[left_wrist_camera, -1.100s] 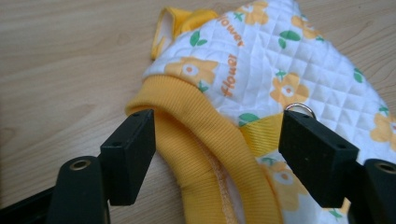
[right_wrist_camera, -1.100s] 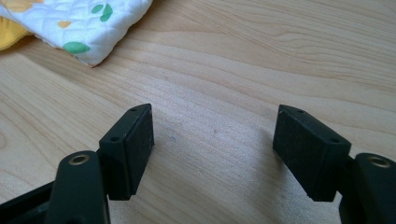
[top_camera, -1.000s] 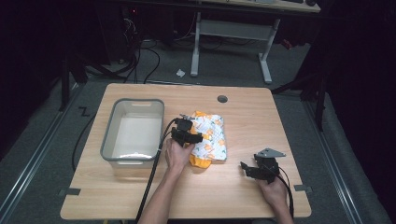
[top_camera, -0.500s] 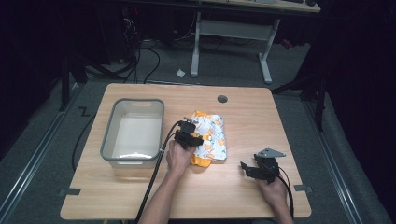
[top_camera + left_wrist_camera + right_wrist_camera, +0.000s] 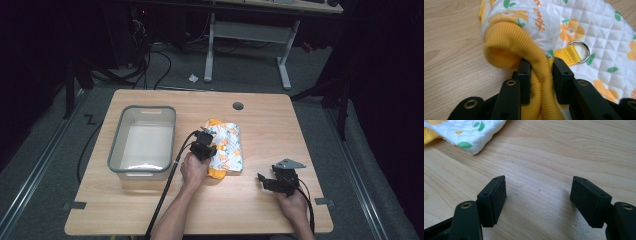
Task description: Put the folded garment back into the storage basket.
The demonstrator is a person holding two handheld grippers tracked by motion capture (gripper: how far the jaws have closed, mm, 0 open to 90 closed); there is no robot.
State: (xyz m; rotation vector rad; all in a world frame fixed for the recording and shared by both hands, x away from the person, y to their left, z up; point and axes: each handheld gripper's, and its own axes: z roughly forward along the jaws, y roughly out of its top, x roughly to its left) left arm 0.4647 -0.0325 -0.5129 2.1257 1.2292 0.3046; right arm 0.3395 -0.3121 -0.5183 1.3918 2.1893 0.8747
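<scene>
At the near edge of the wooden tabletop [image 5: 150, 210], a person's two forearms reached in, each hand carrying a black two-jaw gripper. Toward the near right corner, the right gripper [image 5: 537, 195] rested low over bare wood, its jaws spread wide with nothing between them, well apart from everything else on the tabletop. A corner of the quilted fabric showed at the far left of the right gripper view.

Just beyond the left hand, near the middle of the tabletop, the left gripper [image 5: 541, 72] had its jaws clenched on the yellow ribbed cuff [image 5: 506, 42] of a folded quilted garment [image 5: 226, 149]; the jaws had just been closing, with the cuff bunched between them. The garment, white with orange flowers and green leaves, lay flat on the wood. A yellow strap with a metal ring [image 5: 579, 51] sat on the quilting just beside one jaw.

To the left of the garment, near but not touching it, stood a grey plastic tub [image 5: 116, 150], close to the left edge. Farther back, a round cable hole [image 5: 238, 106] marked the tabletop near its far edge. Beyond the table stood the white legs of another desk [image 5: 247, 40], with cables on the grey floor.
</scene>
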